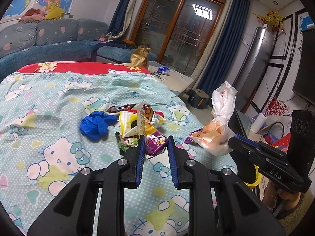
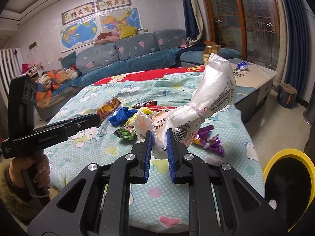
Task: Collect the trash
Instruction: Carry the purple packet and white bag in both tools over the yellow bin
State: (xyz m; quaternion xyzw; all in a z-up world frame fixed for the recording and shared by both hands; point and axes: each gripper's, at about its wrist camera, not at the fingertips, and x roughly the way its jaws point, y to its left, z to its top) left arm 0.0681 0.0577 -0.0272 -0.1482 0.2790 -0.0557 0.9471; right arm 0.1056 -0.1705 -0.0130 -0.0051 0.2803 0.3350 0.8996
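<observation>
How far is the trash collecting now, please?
Done: cannot tell; the yellow bin looks nearly empty. In hand: the right gripper pinches the white plastic bag; the left gripper grips a purple wrapper. Left: the blue glove and other wrappers on the bedsheet.

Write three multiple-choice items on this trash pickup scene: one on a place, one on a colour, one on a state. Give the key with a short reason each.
1. Where does the yellow-rimmed bin stand?
A. On the sofa
B. On the floor beside the bed
C. On the low table

2. What colour is the crumpled glove on the bedspread?
A. Blue
B. Green
C. White

3. What do the right tongs hold?
A. Nothing
B. A gold bag
C. The white plastic bag

Key:
1 B, its rim shows below the bed's edge in the right wrist view.
2 A, it lies blue next to the wrapper pile.
3 C, the pads pinch the bag's lower end.
</observation>
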